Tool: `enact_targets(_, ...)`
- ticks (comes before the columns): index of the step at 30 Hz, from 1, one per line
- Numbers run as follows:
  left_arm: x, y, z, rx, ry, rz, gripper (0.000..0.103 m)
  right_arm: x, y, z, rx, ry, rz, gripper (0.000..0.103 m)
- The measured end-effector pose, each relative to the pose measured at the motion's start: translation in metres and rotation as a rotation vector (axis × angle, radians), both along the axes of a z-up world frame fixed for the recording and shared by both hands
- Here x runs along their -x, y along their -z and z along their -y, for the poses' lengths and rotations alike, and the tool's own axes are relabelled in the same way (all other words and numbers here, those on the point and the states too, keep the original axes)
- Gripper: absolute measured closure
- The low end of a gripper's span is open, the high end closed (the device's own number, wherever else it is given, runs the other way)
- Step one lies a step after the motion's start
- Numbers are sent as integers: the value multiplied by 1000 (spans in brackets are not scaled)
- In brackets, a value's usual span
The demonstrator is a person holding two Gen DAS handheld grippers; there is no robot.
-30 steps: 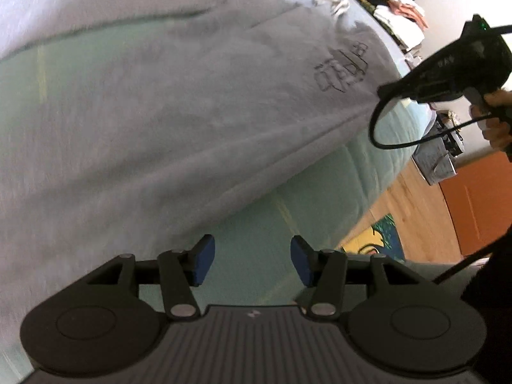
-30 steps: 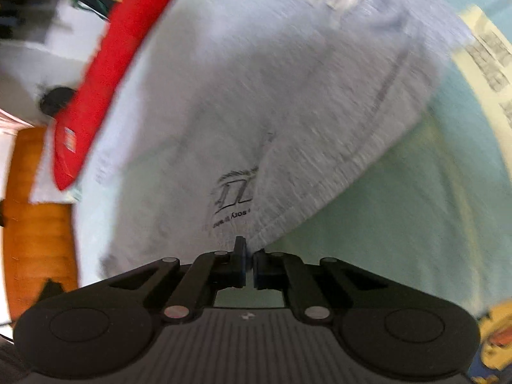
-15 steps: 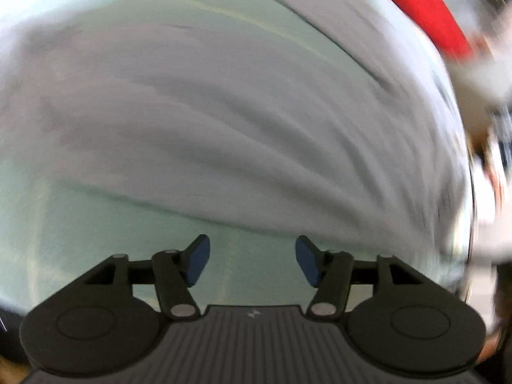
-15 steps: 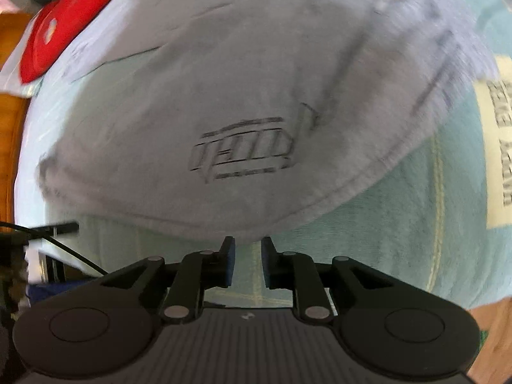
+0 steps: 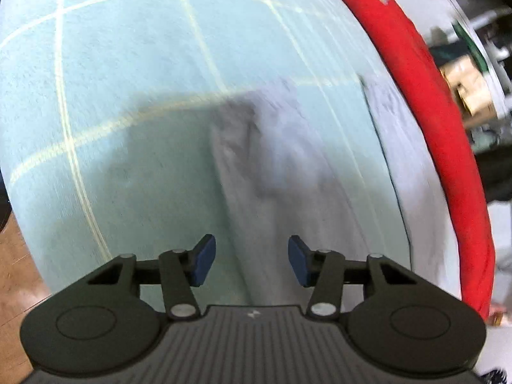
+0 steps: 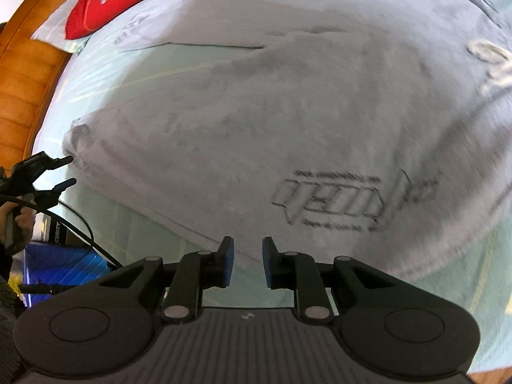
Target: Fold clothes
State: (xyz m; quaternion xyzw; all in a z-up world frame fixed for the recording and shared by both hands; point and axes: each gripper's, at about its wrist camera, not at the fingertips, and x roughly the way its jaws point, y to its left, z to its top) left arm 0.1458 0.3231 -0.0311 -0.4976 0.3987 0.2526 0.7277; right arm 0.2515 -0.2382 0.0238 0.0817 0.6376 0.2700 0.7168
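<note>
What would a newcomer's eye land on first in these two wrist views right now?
The grey sweatshirt spread flat across the pale green bedcover, its dark printed logo just ahead of the right gripper. Next, the bright red cushion along the bed's far edge, right of the left gripper. Both grippers are empty.

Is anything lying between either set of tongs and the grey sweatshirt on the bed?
Nothing visible. The left tongs hang open right over a grey sweatshirt sleeve, and the right tongs stand open at its near edge, nothing between the pads. The red pillow lies beyond the sweatshirt, at the far side.
</note>
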Motion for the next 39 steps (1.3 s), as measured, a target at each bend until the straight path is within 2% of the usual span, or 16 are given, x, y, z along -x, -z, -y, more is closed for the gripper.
enact_targets(3,-6,14,-9,-24,-9,11,58,-4,2,-15,2,-22,5,80)
enact_targets(5,-7,19,-14,-29,-28,19,76,-7,1,-23,0,-45,11,80)
enact_targets(6,-8,19,-14,-27,-24,19,97,-8,0,-27,0,-58,15,80)
enact_targets(7,-10,19,-13,-27,-14,14,103,-9,-2,-31,2,-73,22,80)
enact_targets(14,9,-11,-17,-106,63,-28,103,-18,-13,-69,-17,-232,98,80)
enact_targets(23,18,2,-15,-118,151,-75,97,-6,13,-182,-110,-702,244,77)
enact_targets(25,16,3,-17,-133,141,-75,79,5,18,-203,-117,-790,268,67)
enact_targets(26,13,3,-18,-146,136,-72,75,11,18,-211,-114,-833,295,61)
enact_targets(28,6,3,-21,-202,142,-69,61,23,20,-224,-115,-903,336,58)
enact_targets(30,1,4,-23,-242,156,-72,58,33,28,-233,-107,-946,355,58)
enact_targets(32,-5,7,-26,-245,166,-60,59,44,38,-240,-80,-991,386,58)
enact_targets(33,-6,6,-26,-249,173,-57,64,50,42,-243,-56,-1016,412,58)
enact_targets(34,-7,6,-26,-256,181,-52,85,56,45,-245,-31,-1040,440,59)
enact_targets(35,-8,4,-26,-263,192,-57,96,62,47,-246,0,-1063,481,67)
enact_targets(38,-3,-5,-25,-292,196,-70,97,71,46,-248,61,-1076,551,94)
enact_targets(39,-1,-8,-25,-298,194,-70,98,66,45,-249,48,-1046,523,95)
